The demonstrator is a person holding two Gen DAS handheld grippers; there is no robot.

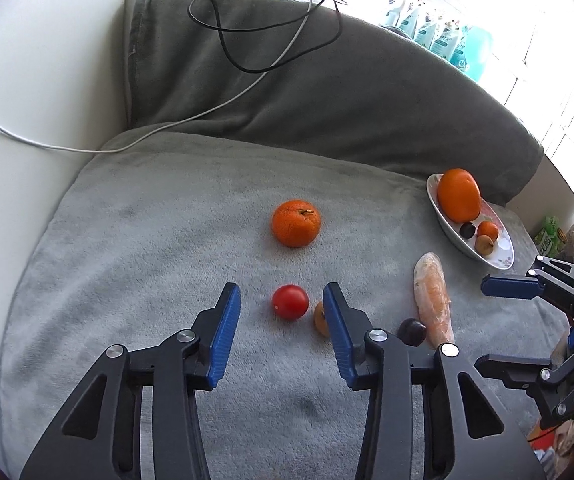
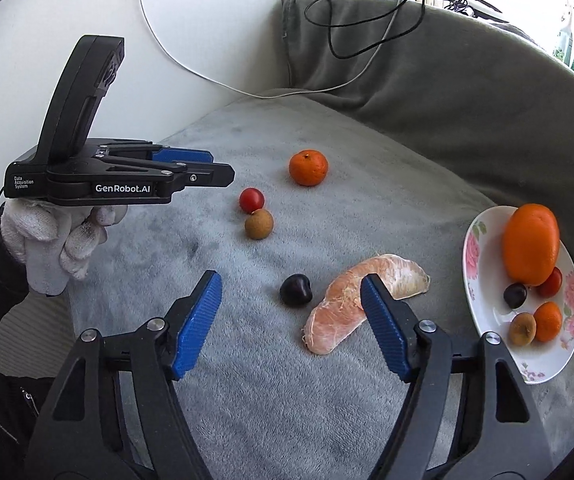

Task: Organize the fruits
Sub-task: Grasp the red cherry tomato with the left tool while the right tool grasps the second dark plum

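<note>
— On the grey fleece cushion [image 1: 135, 240], what does each view add?
— Right wrist view alone shows the white-gloved hand [image 2: 53, 240] holding the left gripper [image 1: 282, 300], jaws part-open around the small red tomato [image 1: 290, 302] (untouched).
— And the right gripper [image 2: 291, 292]?
— Open, empty, over the dark plum [image 2: 295, 289]; the floral white plate [image 2: 475, 280] overhangs the cushion's right edge.

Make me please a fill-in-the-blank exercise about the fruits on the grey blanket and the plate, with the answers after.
1. The big orange lies on the flowered ____.
2. Between the fingers of the left hand-held gripper shows a small ____ tomato.
3. The dark plum on the blanket lies beside the peeled citrus ____.
4. The number of fruits on the plate is ____.

Answers: plate; red; segment; five
</note>
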